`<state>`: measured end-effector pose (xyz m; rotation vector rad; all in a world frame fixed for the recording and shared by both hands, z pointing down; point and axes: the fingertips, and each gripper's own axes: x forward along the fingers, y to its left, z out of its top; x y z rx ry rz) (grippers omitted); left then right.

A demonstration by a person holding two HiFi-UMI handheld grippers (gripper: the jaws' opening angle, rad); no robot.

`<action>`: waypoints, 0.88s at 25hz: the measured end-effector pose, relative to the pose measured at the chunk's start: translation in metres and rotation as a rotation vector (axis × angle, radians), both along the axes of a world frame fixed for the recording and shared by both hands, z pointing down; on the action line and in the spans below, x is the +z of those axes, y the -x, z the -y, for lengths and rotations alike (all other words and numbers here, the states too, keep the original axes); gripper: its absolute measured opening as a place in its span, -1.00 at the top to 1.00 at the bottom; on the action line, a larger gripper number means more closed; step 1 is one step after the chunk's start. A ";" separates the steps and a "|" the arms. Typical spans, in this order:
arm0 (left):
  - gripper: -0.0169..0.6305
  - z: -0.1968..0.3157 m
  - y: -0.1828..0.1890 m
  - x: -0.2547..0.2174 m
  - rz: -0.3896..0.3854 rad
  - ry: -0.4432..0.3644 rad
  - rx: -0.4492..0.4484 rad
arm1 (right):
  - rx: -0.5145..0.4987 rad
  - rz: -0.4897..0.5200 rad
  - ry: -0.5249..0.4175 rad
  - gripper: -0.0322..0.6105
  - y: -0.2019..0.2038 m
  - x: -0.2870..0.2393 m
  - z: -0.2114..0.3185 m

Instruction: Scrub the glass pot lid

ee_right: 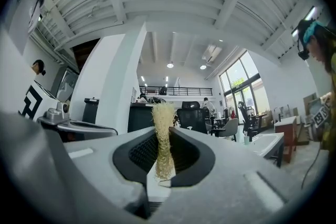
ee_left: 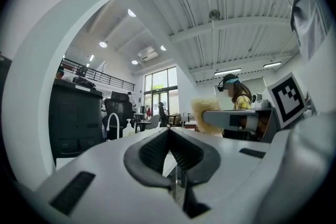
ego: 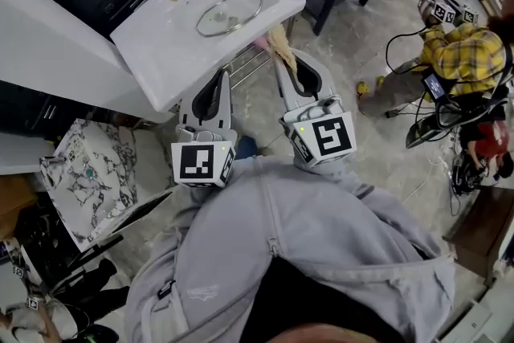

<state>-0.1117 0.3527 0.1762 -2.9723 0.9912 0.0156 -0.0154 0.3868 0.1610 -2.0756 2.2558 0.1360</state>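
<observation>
Holding a scrubber (ego: 279,44) just off the near edge of the white basin (ego: 161,52), where the glass pot lid (ego: 229,14) is lying flat near the middle.
Your right gripper (ee_right: 164,136) is pinching the straw-coloured scrubber, while your left gripper (ee_left: 169,134) is pressing its jaws together on nothing. The lid is probably going to feel rigid, slick and breakable (glass in a metal rim), so steadying it by the rim looks safest.

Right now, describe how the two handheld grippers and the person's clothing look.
The left gripper and right gripper are pale grey, with tapering jaws lined by black ribbed pads around an oval opening. Each carries a white cube printed with black square markers. The person wears a light grey zipped hoodie.
</observation>
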 end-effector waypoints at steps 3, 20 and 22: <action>0.93 0.007 -0.004 0.003 0.001 0.007 -0.005 | 0.007 0.011 0.010 0.78 -0.007 0.006 0.006; 0.93 0.129 -0.052 0.025 -0.010 0.011 -0.042 | 0.000 -0.024 0.027 0.78 -0.060 0.022 0.119; 0.93 0.151 -0.056 0.026 -0.017 0.005 -0.065 | -0.025 -0.024 0.026 0.78 -0.064 0.025 0.143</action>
